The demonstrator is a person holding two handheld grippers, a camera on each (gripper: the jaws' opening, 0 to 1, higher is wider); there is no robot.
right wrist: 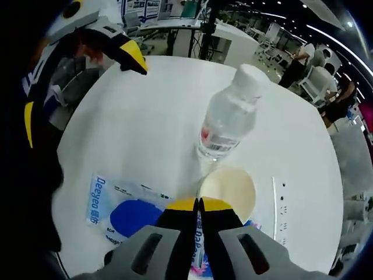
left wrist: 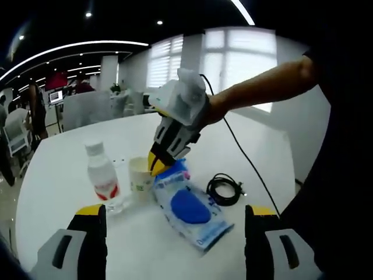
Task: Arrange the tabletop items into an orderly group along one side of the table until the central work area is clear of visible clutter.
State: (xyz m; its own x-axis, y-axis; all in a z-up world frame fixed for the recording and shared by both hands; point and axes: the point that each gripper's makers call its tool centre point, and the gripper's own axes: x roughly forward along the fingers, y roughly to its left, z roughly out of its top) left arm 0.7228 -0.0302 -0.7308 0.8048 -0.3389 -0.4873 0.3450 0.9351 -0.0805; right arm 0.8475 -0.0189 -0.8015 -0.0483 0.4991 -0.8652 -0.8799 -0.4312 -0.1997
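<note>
A blue and white packet lies flat on the round white table. Just beyond its top edge stand a cream paper cup and a clear water bottle with a white cap and red label. My right gripper reaches down from above, shut on the packet's top edge next to the cup. My left gripper hovers wide open over the packet's near end, holding nothing.
A coiled black cable lies right of the packet, its lead running off toward the far edge. A white power strip sits beside the cup. A person's forearm carries the right gripper. Office desks, chairs and people stand beyond the table.
</note>
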